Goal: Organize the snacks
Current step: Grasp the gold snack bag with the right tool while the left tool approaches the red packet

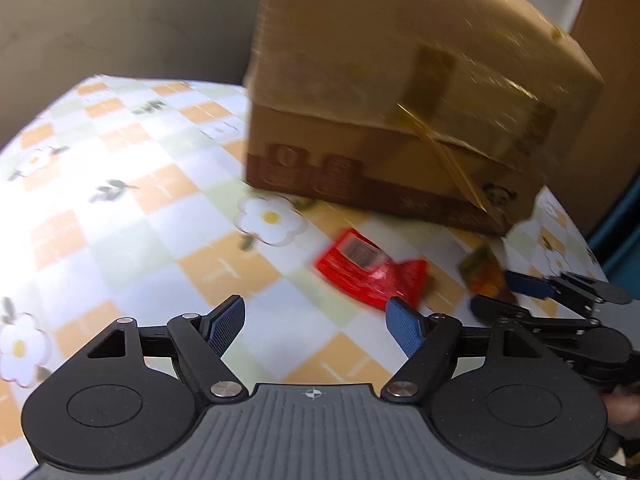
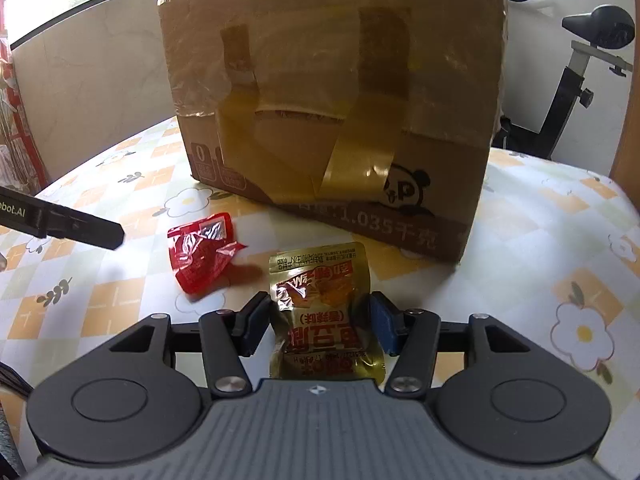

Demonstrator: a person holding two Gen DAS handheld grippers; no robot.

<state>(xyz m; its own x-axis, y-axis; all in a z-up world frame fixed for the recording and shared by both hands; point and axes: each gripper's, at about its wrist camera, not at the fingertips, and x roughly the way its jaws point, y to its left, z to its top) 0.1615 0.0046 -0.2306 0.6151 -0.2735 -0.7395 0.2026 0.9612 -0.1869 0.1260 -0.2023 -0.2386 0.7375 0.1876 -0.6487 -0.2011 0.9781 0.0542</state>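
Note:
A gold snack packet [image 2: 320, 280] lies on the checked tablecloth between the fingers of my right gripper [image 2: 320, 304]. Both pads touch its sides, so the gripper is shut on it. To its left lies a crumpled red snack packet [image 2: 200, 256]. In the left wrist view the red packet [image 1: 368, 272] sits just ahead of the right fingertip of my open left gripper [image 1: 316, 308], which holds nothing. My right gripper [image 1: 492, 290] shows at the right there, around the gold packet [image 1: 482, 268]. One finger [image 2: 80, 230] of the left gripper reaches in from the left.
A big taped cardboard box [image 2: 340, 100] stands on the table [image 2: 540, 220] right behind both packets. An exercise bike [image 2: 592, 60] stands beyond the table's far right edge. A wall and a window lie behind.

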